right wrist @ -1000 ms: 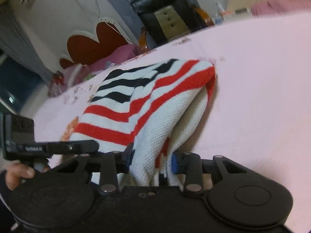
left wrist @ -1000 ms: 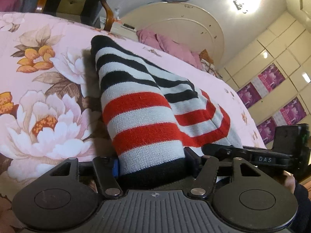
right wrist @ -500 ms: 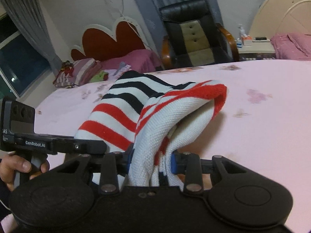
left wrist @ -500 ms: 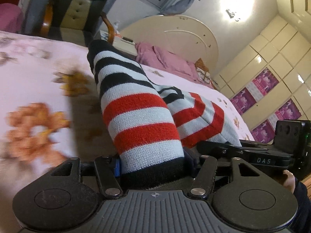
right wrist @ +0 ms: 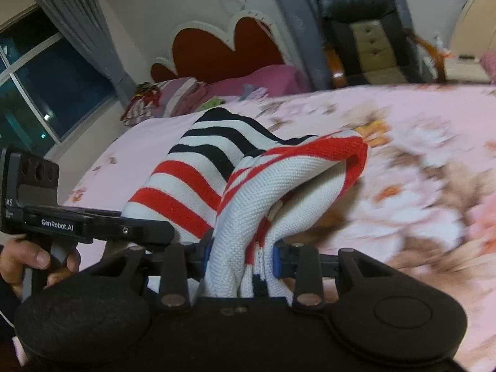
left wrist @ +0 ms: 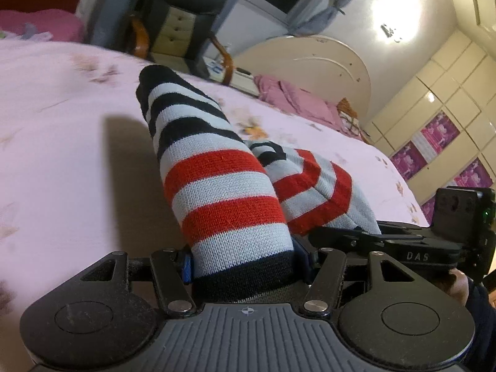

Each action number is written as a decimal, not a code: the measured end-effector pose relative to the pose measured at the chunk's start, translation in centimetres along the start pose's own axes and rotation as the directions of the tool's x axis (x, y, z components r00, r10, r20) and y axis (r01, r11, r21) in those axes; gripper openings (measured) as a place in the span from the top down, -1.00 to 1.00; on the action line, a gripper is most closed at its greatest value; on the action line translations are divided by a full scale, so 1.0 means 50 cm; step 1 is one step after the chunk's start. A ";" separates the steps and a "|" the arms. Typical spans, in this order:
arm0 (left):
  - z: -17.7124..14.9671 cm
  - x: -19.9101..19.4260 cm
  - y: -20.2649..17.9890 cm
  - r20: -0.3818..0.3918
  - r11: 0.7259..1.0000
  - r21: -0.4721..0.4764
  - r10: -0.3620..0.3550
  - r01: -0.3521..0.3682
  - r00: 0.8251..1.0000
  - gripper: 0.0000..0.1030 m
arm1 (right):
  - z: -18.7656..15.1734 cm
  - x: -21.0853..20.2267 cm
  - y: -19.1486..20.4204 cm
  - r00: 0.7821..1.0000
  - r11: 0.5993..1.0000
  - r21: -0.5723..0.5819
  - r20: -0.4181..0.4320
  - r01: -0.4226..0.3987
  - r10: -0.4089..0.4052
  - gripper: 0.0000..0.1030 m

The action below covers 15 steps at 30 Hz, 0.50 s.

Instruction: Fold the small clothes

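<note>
1. A striped sweater [left wrist: 217, 192], banded in red, black and pale grey, hangs lifted between two hand-held grippers above a pink floral bed [left wrist: 62, 155], its far end trailing ahead of both toward the bedding.
2. The left gripper [left wrist: 245, 263] is clamped on a black-edged hem or cuff of the knit, which rises straight ahead from between its fingers.
3. The right gripper [right wrist: 241, 257] pinches a bunched fold of the same garment, white inner side showing, with a red-edged loop arching ahead and to its right.
4. Judged from this hold, the fold is mid-carry: both ends are gathered and the garment is off the bed, not yet laid flat.
5. The next move likely calls for both grippers to travel together, lower the held edge onto the far part of the sweater, align the edges, then release; uneven travel could twist the knit.
6. Both grippers point nearly level and forward, side by side; the left one appears at the lower left of the right view, held by a bare hand [right wrist: 34, 257].
7. Beyond the bed stand a black chair [left wrist: 179, 21] and a cream headboard [left wrist: 313, 71].
</note>
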<state>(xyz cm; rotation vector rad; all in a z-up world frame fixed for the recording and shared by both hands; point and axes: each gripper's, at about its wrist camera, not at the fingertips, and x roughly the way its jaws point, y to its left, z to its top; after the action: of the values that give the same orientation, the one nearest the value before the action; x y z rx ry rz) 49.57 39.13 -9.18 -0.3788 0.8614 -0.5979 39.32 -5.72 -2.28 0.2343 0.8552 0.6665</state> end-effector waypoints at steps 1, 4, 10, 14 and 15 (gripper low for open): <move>-0.011 -0.013 0.024 0.000 1.000 -0.016 0.001 -0.001 1.000 -0.16 | -0.003 0.017 0.011 1.000 1.000 0.006 -0.011 -0.013 0.013 0.34; -0.049 -0.020 0.094 -0.017 0.996 -0.093 0.014 -0.016 1.000 -0.16 | -0.017 0.064 0.020 0.998 0.999 0.025 -0.042 -0.039 0.040 0.34; -0.102 -0.004 0.145 0.040 0.982 -0.185 -0.018 0.025 0.999 -0.26 | -0.075 0.090 -0.068 0.995 0.962 0.266 -0.056 -0.066 0.084 0.30; -0.097 -0.015 0.119 0.047 0.988 -0.146 0.056 -0.048 0.997 -0.33 | -0.079 0.073 -0.108 0.993 0.912 0.397 -0.020 -0.103 0.120 0.11; -0.094 -0.028 0.113 0.058 0.990 -0.124 0.081 -0.073 0.995 -0.35 | -0.075 0.056 -0.112 0.996 0.910 0.407 -0.001 -0.082 0.090 -0.12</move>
<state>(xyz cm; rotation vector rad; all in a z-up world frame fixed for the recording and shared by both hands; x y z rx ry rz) 47.00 44.05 -14.20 -0.4703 0.8508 -0.4611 40.28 -8.55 -8.93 0.6456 1.0036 0.5673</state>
